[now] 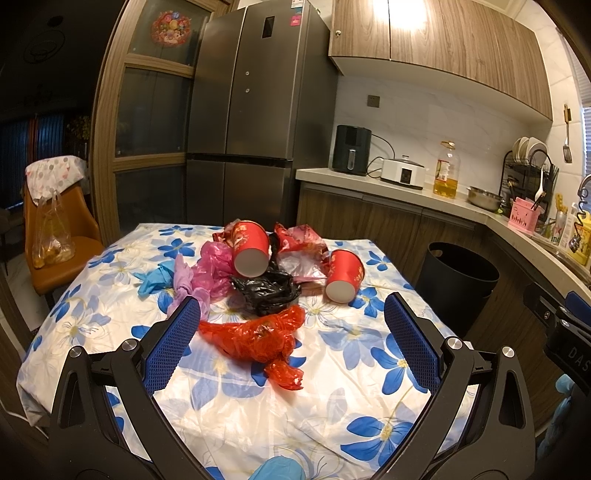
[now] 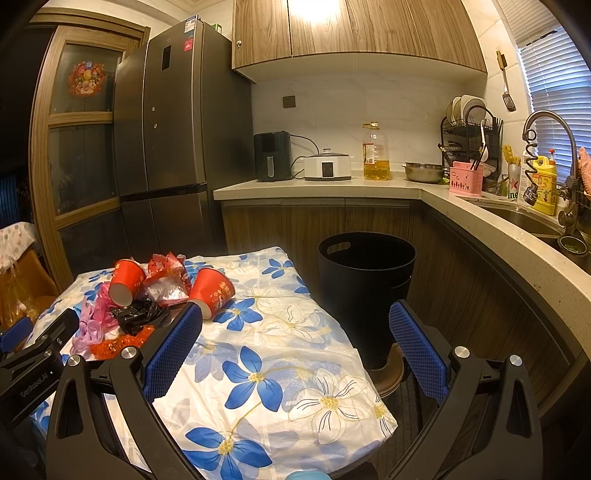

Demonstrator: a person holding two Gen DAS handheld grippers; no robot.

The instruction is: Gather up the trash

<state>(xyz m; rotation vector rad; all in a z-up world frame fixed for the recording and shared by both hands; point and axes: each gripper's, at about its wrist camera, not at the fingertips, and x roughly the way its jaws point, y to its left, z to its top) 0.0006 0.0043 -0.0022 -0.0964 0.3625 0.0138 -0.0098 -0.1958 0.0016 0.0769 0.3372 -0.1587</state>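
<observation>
table (image 1: 258, 417), floral cloth | on it: red cups (image 1: 251, 247), crumpled plastic bags (image 1: 255, 338), gloves (image 1: 157, 278)

Kitchen corner: tall grey refrigerator (image 2: 166, 122) beside wood-framed glass door (image 1: 147, 110). On pale countertop (image 2: 332, 188): black air fryer (image 2: 272, 151), white cooker (image 2: 327, 168), cooking oil bottle (image 2: 376, 153), steel bowl (image 2: 424, 172), pink utensil basket (image 2: 466, 181), dish rack (image 2: 471, 122). Wood cabinets (image 2: 351, 29) overhead. Orange chair (image 1: 55, 236) at left, plastic bag (image 1: 51, 236) hanging on it.
</observation>
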